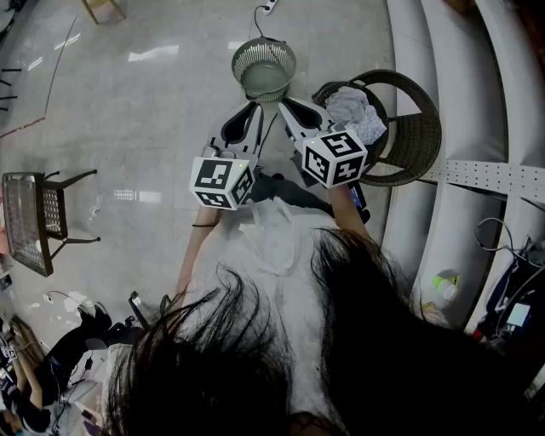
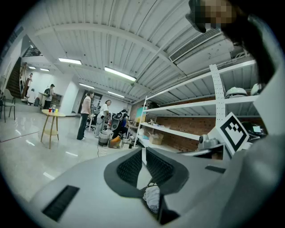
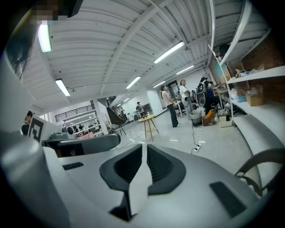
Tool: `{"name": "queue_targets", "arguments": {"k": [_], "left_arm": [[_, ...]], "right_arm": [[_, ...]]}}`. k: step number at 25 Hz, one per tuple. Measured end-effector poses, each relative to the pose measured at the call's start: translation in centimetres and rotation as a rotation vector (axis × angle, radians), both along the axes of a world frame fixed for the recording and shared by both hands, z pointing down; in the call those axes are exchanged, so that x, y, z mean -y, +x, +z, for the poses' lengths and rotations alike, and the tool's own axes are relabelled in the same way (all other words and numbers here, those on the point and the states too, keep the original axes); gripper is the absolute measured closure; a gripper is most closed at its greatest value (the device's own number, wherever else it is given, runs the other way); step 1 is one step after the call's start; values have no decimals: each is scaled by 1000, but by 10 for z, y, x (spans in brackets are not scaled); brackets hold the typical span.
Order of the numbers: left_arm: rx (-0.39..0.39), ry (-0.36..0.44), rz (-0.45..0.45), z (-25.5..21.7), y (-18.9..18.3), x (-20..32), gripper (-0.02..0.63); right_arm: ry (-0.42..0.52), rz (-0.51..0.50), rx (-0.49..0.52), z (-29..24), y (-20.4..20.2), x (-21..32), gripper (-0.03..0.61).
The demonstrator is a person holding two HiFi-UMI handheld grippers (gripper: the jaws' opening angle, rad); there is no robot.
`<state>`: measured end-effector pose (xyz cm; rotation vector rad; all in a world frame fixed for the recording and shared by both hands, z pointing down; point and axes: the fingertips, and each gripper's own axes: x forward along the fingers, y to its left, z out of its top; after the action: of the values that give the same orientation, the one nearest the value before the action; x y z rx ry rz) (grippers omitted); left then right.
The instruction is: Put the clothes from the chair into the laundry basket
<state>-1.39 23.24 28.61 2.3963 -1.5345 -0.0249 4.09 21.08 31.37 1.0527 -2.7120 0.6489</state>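
In the head view the round grey laundry basket (image 1: pixel 264 68) stands on the floor ahead, with nothing clearly showing inside. To its right a dark wicker chair (image 1: pixel 417 128) holds a crumpled pile of white clothes (image 1: pixel 358 115). My left gripper (image 1: pixel 247 115) hovers just below the basket, its jaws together. My right gripper (image 1: pixel 291 109) is beside it, left of the clothes, and it holds nothing. In the left gripper view the left gripper (image 2: pixel 143 153) is shut, and a bit of white cloth (image 2: pixel 151 198) shows low through the gap behind the pads. The right gripper (image 3: pixel 143 151) is shut and empty.
A black mesh side table (image 1: pixel 34 221) stands at the left. White shelving (image 1: pixel 477 170) runs along the right, close behind the chair. A power strip and cord (image 1: pixel 268 8) lie beyond the basket. Several people and a small round table (image 2: pixel 51 120) are far off.
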Motion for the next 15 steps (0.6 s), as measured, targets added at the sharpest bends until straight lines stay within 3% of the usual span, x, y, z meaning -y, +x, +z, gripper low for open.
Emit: {"name": "queue_targets", "arguments": {"k": [15], "left_arm": [[1,-26,11,7,-3,10,574]], "right_arm": [[4,27,4,8,2,8,529]]}}
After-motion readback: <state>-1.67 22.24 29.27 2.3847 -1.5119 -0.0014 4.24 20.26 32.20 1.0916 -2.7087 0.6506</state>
